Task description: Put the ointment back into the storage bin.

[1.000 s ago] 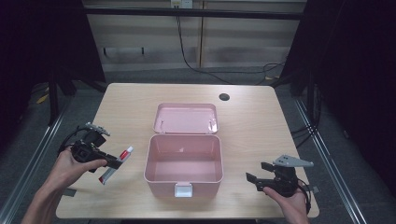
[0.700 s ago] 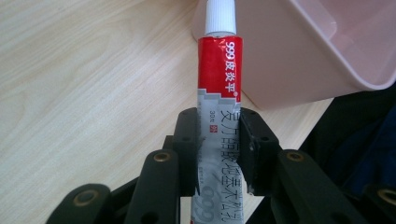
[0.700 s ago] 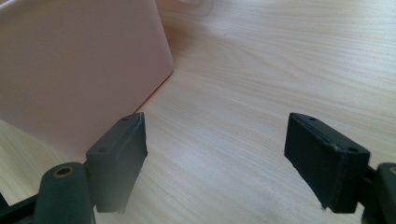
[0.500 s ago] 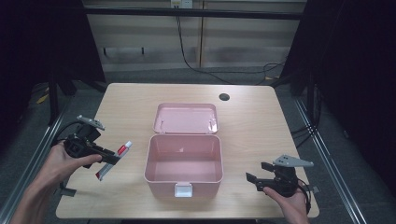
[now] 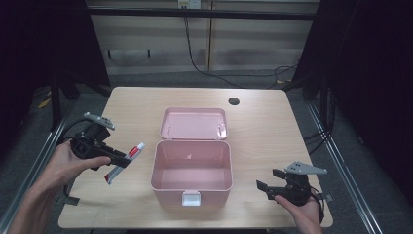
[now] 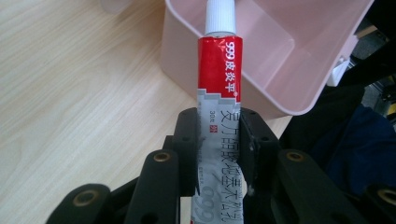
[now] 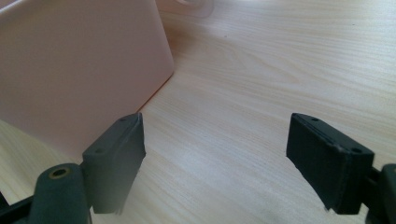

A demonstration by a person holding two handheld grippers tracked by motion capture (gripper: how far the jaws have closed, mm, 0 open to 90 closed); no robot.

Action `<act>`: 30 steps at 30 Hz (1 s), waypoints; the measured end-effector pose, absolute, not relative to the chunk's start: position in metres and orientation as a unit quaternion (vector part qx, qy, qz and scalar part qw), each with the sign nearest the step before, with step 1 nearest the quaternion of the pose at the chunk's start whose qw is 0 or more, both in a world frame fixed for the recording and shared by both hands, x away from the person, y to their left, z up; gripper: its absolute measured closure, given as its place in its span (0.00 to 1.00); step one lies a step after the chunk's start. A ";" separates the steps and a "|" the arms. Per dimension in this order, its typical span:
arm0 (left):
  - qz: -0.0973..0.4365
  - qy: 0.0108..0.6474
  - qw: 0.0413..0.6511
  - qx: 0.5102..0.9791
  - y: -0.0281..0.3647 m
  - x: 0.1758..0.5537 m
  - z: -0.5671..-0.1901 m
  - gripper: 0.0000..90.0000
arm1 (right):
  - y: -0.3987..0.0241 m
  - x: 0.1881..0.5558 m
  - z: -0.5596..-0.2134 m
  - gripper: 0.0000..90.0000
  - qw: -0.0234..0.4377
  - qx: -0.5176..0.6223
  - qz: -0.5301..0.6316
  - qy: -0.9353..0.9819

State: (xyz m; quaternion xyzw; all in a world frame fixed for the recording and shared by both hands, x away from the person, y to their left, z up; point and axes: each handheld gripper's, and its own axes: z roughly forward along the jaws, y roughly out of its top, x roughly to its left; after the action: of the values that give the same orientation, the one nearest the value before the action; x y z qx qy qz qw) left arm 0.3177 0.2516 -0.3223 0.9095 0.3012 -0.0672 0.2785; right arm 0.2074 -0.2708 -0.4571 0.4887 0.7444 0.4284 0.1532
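Left gripper [image 5: 117, 159], clenched on the tube [image 5: 127, 160] off the worktop [image 5: 263, 122], has the open pink box [image 5: 191, 168] just to its right, cap pointing boxward; right gripper [image 5: 267, 181] released, farther off.

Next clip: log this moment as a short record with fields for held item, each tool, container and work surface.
held item: red, white and silver ointment tube with white cap, cap pointing at the box
left tool: shut on the tube's lower half, left of the box
right tool: open, nothing between its jaws, right of the box
container: open pink plastic box, nothing visible inside, lid lying flat behind it
surface: light wooden table
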 end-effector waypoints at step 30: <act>-0.097 0.209 0.258 0.938 0.172 0.327 -0.305 0.78 | -0.271 0.207 -0.456 0.21 0.153 0.489 0.430 0.744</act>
State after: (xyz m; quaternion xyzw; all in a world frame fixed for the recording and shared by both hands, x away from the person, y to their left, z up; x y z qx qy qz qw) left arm 0.3274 0.1720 -0.3052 0.9384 0.2089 -0.0965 0.2577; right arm 0.2069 -0.2710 -0.4564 0.4885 0.7440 0.4295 0.1528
